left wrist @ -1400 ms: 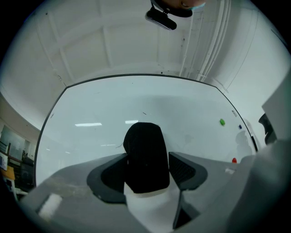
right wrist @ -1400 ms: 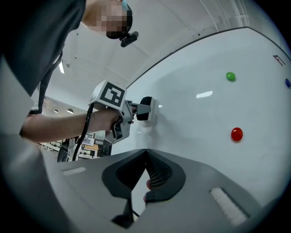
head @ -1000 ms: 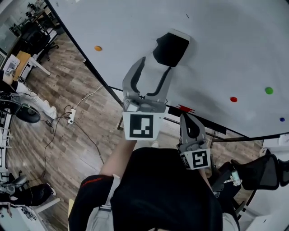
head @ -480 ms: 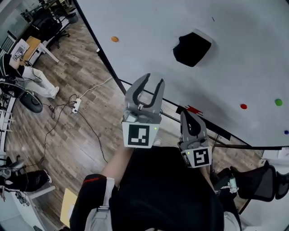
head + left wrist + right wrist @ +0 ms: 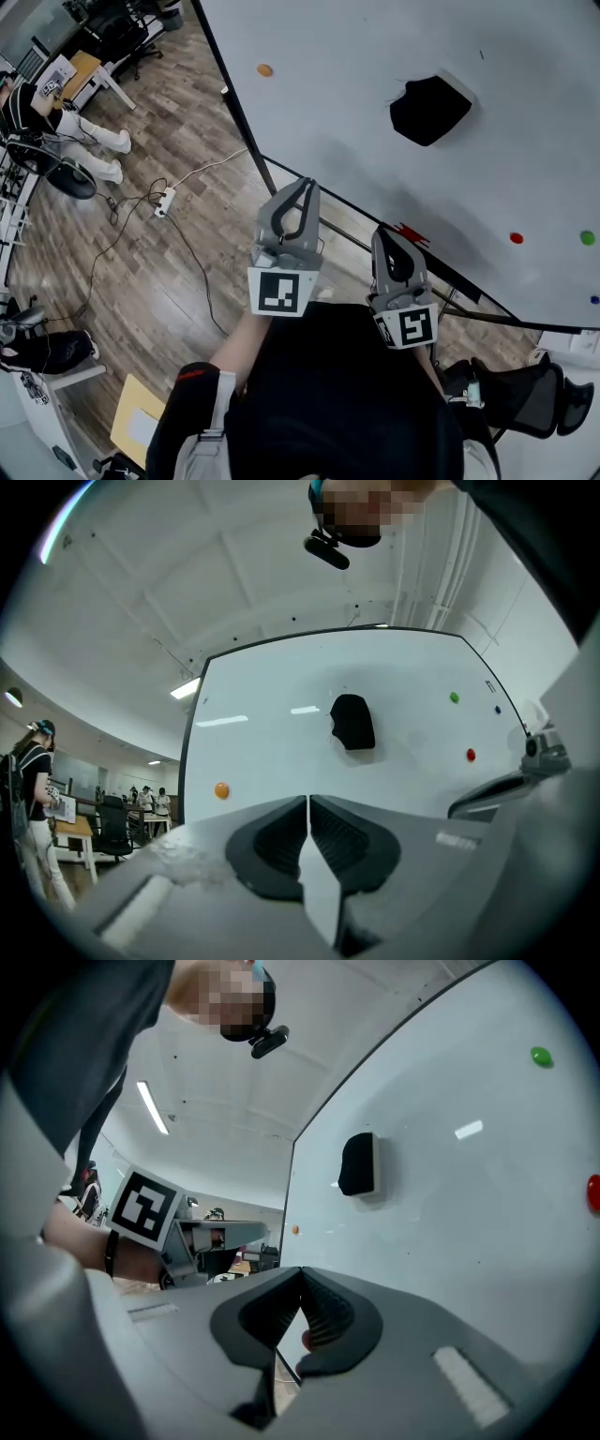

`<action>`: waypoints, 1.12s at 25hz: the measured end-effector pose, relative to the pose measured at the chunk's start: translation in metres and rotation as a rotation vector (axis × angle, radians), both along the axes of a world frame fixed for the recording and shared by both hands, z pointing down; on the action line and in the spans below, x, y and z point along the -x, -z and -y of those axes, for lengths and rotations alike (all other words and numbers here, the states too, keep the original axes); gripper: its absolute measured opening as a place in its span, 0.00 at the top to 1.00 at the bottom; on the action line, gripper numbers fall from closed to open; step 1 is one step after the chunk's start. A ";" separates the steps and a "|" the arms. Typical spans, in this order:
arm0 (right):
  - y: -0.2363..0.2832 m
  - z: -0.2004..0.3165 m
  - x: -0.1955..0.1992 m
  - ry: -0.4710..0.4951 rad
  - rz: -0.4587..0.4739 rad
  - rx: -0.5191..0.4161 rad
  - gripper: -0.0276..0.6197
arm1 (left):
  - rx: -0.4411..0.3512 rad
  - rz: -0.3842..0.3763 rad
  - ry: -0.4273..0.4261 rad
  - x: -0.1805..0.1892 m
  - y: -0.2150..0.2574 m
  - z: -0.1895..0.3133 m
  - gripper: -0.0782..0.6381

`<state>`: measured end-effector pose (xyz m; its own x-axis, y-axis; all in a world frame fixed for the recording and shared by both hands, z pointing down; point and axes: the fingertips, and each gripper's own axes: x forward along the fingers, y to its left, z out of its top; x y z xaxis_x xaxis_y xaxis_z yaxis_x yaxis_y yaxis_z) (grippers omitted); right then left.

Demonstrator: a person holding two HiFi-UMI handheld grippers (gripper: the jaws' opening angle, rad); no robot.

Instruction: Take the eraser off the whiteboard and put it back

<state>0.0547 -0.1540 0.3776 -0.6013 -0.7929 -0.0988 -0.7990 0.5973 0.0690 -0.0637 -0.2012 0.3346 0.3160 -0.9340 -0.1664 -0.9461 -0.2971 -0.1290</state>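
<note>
Now, eraser (image 5: 430, 110) on whiteboard (image 5: 328, 84), well beyond left gripper (image 5: 306, 186), fingers just closed, empty, right gripper (image 5: 388, 234) fingers together

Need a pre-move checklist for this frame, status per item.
1. Black rectangular eraser sits on the white whiteboard: ok.
2. Left hand-held gripper jaws have just closed, nothing between them: ok.
3. Right hand-held gripper jaws together, empty: ok.
4. Both grippers apart from the eraser: ok.
5. Eraser firmly stuck to the board: cannot tell.
</note>
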 end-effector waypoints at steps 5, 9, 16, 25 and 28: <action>0.004 0.002 0.009 0.024 0.007 -0.007 0.95 | 0.019 0.012 0.025 0.014 -0.012 -0.010 0.89; 0.004 0.004 0.015 0.040 0.012 -0.001 0.95 | -0.014 0.057 0.030 0.019 -0.015 -0.017 0.89; 0.002 0.006 0.044 0.094 0.020 0.007 0.95 | 0.020 0.022 0.045 0.042 -0.037 -0.033 0.89; 0.001 0.006 0.078 0.158 0.024 0.024 0.95 | 0.000 0.023 0.042 0.062 -0.045 -0.049 0.89; -0.002 0.006 0.083 0.157 0.026 0.035 0.95 | 0.004 0.039 0.032 0.063 -0.051 -0.050 0.89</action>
